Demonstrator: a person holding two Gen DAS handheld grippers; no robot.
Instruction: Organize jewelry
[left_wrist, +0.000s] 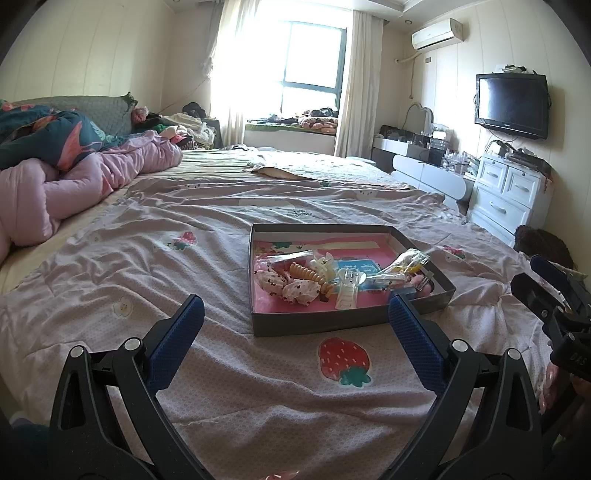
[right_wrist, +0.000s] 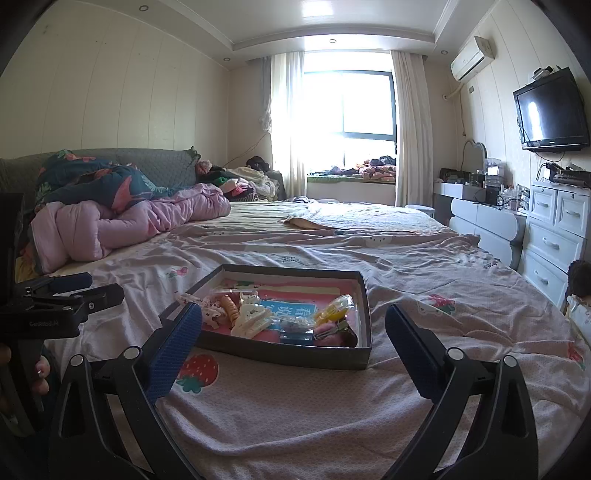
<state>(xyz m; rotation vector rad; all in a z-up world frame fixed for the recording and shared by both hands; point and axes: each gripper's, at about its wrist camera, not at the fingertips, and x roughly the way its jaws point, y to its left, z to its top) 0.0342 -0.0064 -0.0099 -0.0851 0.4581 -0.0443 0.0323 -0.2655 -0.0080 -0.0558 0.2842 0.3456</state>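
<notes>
My left gripper (left_wrist: 295, 325) hangs over the bedspread (left_wrist: 258, 406) with its blue pads spread wide and nothing between them. My right gripper (right_wrist: 293, 338) is likewise spread and empty. Just ahead of both sits a shallow grey box (left_wrist: 332, 321) on the bed, holding a loose heap: an orange spiral hair tie (left_wrist: 308, 275), a white claw clip (right_wrist: 251, 321), patterned fabric scrunchies (left_wrist: 299, 290) and small plastic packets (left_wrist: 402, 264). Everything lies jumbled together, so I judge the sorting has barely begun, with nearly all of it left.
</notes>
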